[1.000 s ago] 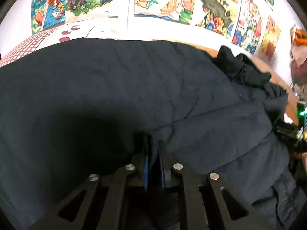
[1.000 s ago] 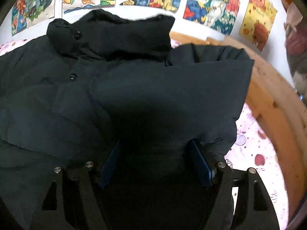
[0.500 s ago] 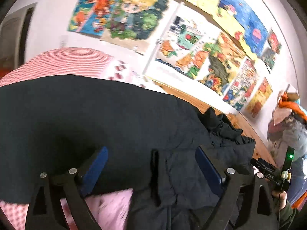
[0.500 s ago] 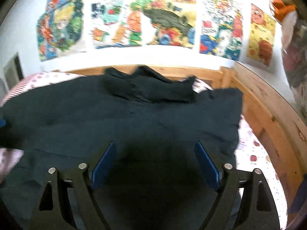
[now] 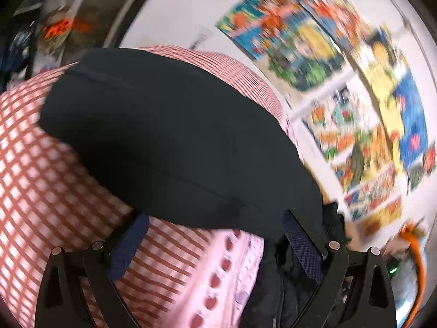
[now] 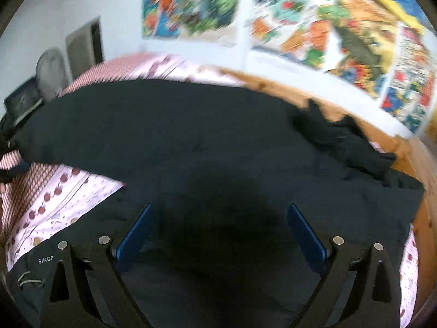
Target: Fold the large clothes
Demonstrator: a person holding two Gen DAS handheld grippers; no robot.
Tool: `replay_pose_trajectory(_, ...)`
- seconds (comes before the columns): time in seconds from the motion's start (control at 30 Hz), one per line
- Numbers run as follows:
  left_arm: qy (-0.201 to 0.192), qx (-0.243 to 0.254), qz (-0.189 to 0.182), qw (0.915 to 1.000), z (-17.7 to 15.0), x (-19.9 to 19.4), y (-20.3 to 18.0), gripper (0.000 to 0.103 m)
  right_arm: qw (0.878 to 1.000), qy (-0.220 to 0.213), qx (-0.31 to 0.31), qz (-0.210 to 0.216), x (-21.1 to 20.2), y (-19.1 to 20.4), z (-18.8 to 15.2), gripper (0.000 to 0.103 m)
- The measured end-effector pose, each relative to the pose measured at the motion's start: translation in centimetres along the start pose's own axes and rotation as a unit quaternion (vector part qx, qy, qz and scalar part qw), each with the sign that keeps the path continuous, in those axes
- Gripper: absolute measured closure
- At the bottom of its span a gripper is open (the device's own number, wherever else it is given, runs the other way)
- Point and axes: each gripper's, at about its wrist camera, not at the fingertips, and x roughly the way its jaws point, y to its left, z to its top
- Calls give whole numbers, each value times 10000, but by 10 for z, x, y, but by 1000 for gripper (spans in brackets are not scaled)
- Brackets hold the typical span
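A large black padded jacket [image 6: 207, 142] lies spread on the bed, its collar [image 6: 341, 136] bunched at the far right. In the left wrist view its folded lower part [image 5: 169, 136] lies across the pink bedding. My left gripper [image 5: 215, 243] is open and empty, raised above the jacket's near edge. My right gripper [image 6: 218, 235] is open and empty, hovering over the jacket's middle. A white label reading SINCE [image 6: 45, 260] shows at the lower left.
The bed has a pink patterned sheet [image 6: 62, 199] and a red checked cover [image 5: 41, 191]. A wooden bed frame [image 6: 409, 150] runs along the right. Colourful posters [image 6: 341, 35] cover the wall behind. A fan and dark items [image 6: 49, 73] stand at the far left.
My left gripper let go of the jacket fabric, opened and swung up and to the left. My right gripper stayed open and lifted back away from the jacket, turning left.
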Motion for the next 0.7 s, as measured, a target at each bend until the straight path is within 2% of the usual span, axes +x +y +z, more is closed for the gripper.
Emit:
replay_pose_trajectory(0.13,-364,-133,-26,9992,7,-4,18,4,9992,353,-196,-57,29,28,11,8)
replay_pose_trajectory(0.27,-712,-180,-6,9973,13,-5,23,7,9984,419,-232,-307,57,41,20,8)
replay_pose_trajectory(0.3,-827,-253,66,9962,14,-4,25,13,9981,426,-217,-376,64,47,22,8)
replay_pose_trajectory(0.43,-1111,-369,549,9916,18,-4,31,52,9973,486,-159,-522,98,56,18,8)
replay_pose_trajectory(0.47,-1171,-322,601,9908,18,-2,30,57,9968,509,-208,-586,105,59,15,8)
replay_pose_trajectory(0.53,-1243,-216,579,9903,21,1,30,73,9955,515,-302,-737,113,66,10,3)
replay_pose_trajectory(0.63,-1358,22,504,9895,23,-2,23,84,9958,450,-272,-748,114,67,2,2)
replay_pose_trajectory(0.7,-1490,234,460,9875,24,-7,17,88,9972,416,-109,-604,113,63,-2,2)
